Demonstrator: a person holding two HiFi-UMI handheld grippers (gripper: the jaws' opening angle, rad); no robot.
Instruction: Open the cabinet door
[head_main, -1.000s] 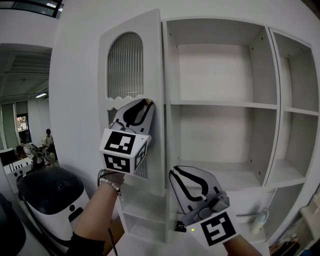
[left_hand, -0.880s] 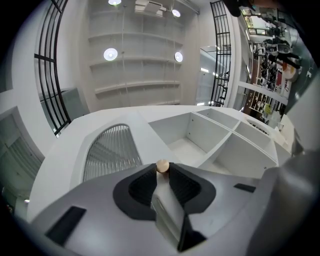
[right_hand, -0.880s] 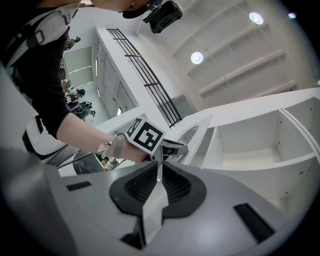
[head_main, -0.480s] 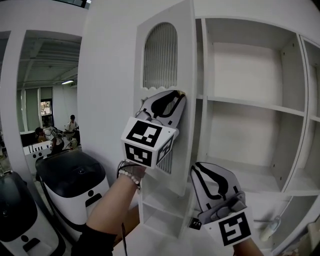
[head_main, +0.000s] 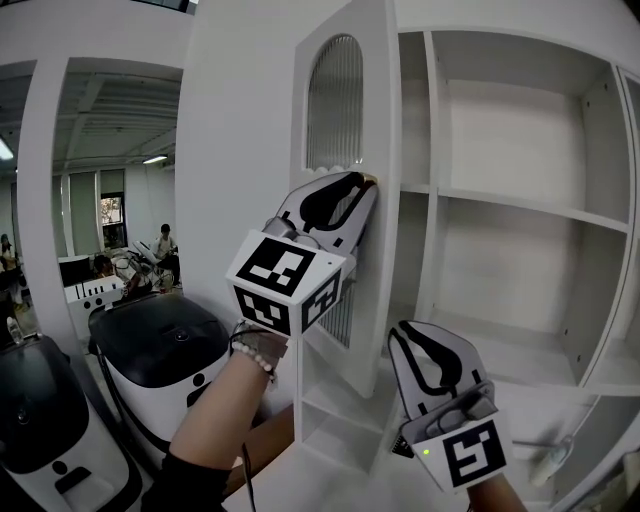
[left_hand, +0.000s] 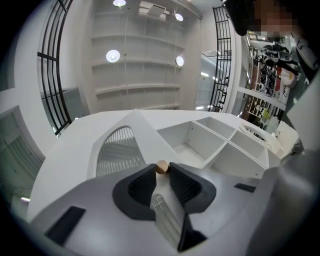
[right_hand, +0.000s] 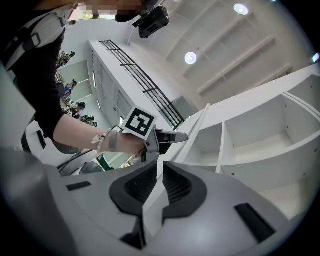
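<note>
The left tool (head_main: 367, 184) is clamping the small wooden knob (left_hand: 161, 167) at the free edge of the cabinet door (head_main: 380, 90). The door is standing swung out from the white cabinet (head_main: 520, 212), leaving the shelves showing beside it. The right tool (head_main: 402, 334) is hovering below and to the right of the door's knob, apart from the door, with its jaws together and gripping nothing.

likely a lab: bulky white machines (head_main: 150, 350), people (head_main: 164, 248) at cluttered benches (head_main: 90, 290).
</note>
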